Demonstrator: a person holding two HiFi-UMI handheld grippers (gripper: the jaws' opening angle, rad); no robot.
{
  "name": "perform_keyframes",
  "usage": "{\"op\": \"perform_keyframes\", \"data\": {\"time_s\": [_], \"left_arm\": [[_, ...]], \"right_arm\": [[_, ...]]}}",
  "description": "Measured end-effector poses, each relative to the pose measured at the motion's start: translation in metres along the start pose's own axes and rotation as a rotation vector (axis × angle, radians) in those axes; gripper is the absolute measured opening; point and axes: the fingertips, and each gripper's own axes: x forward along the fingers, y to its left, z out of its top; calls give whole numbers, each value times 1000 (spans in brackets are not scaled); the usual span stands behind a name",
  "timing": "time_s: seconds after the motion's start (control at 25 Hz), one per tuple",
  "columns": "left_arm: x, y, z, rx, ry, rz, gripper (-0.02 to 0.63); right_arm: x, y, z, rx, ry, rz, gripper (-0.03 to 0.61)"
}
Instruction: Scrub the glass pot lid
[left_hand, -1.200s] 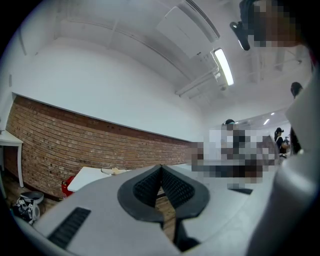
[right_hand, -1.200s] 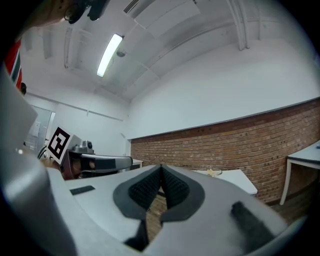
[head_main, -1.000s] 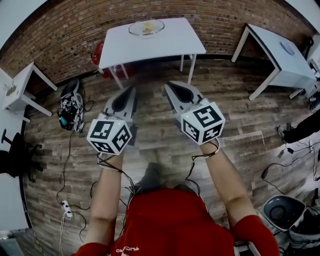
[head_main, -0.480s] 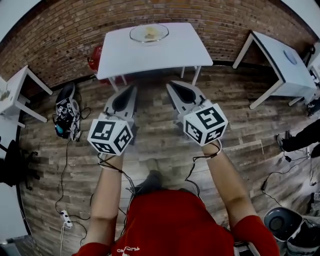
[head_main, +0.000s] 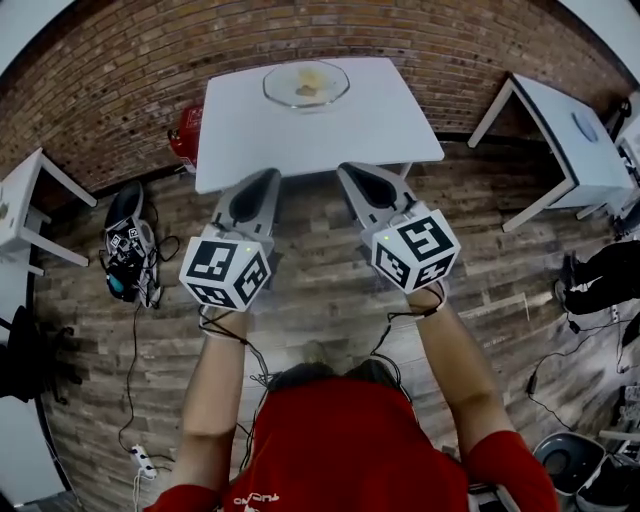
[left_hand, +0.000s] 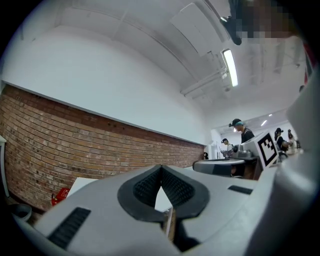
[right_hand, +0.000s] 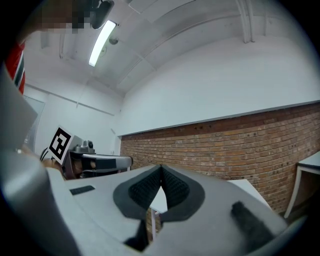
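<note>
While the left gripper (head_main: 268, 178) and the right gripper (head_main: 347, 170) are held side by side above the wooden floor (head_main: 320, 290) in the middle of the head view, the glass pot lid (head_main: 306, 84) lies on the far part of the white table (head_main: 250, 130) at the top centre. It is above and between them in the frame and clear of both. Something yellowish sits at the lid's middle; what it is cannot be made out. Each gripper's jaws are pressed together with nothing between them. Their tips overlap the table's near edge in the frame.
</note>
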Motion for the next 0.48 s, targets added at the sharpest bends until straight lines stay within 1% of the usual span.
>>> {"op": "perform_keyframes", "data": {"time_s": [0.2, 0.48], "left_arm": [[29, 37, 2, -24, 0, -11, 18], [66, 68, -4, -43, 5, -20, 18]], "right_arm": [[35, -20, -4, 6, 14, -19, 29], [69, -50, -8, 2, 23, -37, 29]]}}
